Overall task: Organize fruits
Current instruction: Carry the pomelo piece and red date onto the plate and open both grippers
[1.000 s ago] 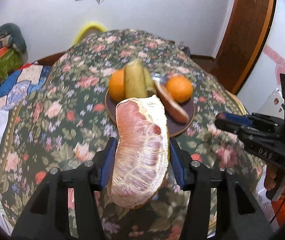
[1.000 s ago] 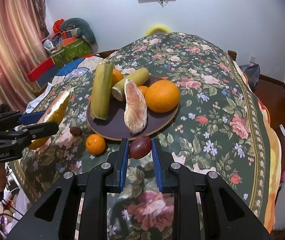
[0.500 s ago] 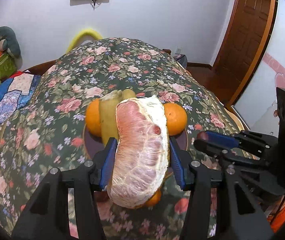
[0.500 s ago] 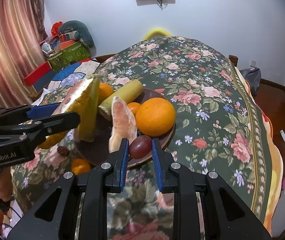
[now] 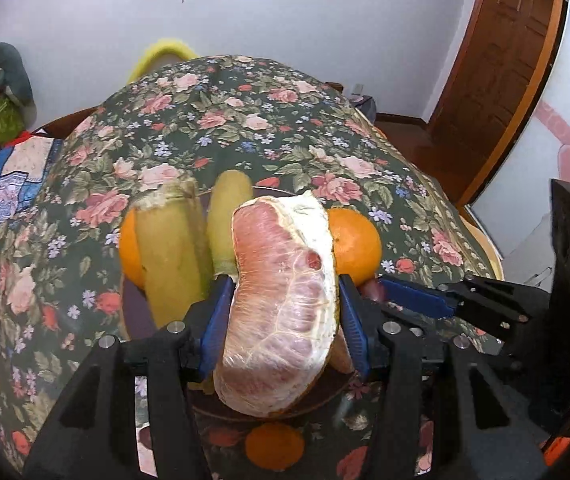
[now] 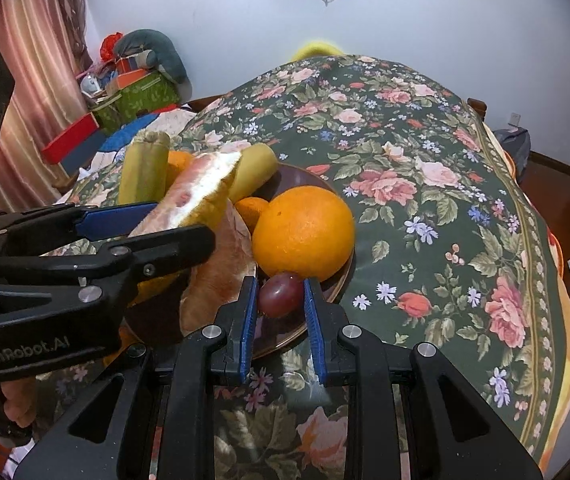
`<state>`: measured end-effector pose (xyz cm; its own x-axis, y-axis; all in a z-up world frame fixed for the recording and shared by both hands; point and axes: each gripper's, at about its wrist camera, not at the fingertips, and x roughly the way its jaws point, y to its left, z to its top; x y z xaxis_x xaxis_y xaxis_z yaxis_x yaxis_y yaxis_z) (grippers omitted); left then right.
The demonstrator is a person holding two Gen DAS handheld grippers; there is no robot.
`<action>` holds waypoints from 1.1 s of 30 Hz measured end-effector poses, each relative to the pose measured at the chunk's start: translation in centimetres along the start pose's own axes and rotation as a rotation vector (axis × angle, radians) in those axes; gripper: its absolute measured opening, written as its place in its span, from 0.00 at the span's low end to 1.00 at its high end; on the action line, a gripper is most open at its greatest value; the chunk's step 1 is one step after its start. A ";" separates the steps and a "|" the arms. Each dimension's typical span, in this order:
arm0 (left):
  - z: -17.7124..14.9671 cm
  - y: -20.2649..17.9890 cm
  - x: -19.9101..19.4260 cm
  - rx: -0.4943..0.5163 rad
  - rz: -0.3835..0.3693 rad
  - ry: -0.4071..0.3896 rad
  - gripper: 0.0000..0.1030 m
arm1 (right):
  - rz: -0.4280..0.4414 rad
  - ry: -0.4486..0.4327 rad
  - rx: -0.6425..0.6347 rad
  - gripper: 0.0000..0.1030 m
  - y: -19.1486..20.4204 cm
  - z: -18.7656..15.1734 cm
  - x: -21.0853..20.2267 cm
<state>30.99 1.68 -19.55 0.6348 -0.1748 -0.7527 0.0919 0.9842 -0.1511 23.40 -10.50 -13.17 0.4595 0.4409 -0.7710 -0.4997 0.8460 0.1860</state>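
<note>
My left gripper (image 5: 283, 280) is shut on a peeled pink pomelo segment (image 5: 285, 312), held over the near part of the dark brown plate (image 5: 133, 312). From the right wrist view that gripper (image 6: 181, 224) and its pomelo segment (image 6: 201, 184) hang above the plate's left side. My right gripper (image 6: 279, 284) is shut on a purple grape (image 6: 279, 294), just over the plate's near rim (image 6: 337, 280), in front of a large orange (image 6: 303, 232). On the plate lie two green sugarcane pieces (image 5: 173, 256), another pomelo segment (image 6: 221, 280) and a second orange (image 5: 129, 248).
A small tangerine (image 5: 273, 446) lies on the floral tablecloth (image 6: 425, 184) just in front of the plate. Boxes and a cushion (image 6: 141, 80) are piled at the far left, beyond the table's edge. A wooden door (image 5: 497, 60) stands at the right.
Both grippers have moved forward and slightly down, from in front of the plate to over it. Each still holds its fruit, and the two grippers now stand close together.
</note>
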 end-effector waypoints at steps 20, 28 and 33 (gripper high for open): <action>-0.8 0.6 -4.8 -0.014 -0.012 -0.050 0.50 | -0.012 -0.031 0.016 0.33 0.5 0.2 -3.1; -2.1 2.0 -8.4 -0.033 0.028 -0.076 0.50 | -0.018 -0.078 -0.007 0.33 2.3 0.3 -6.0; -3.4 3.2 -10.4 -0.046 0.048 -0.080 0.50 | -0.021 -0.093 -0.027 0.33 3.7 0.2 -7.2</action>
<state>22.06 6.54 -14.36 0.6969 -0.1228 -0.7065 0.0253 0.9888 -0.1469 18.38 -10.55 -6.81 0.5360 0.4503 -0.7141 -0.5082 0.8475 0.1529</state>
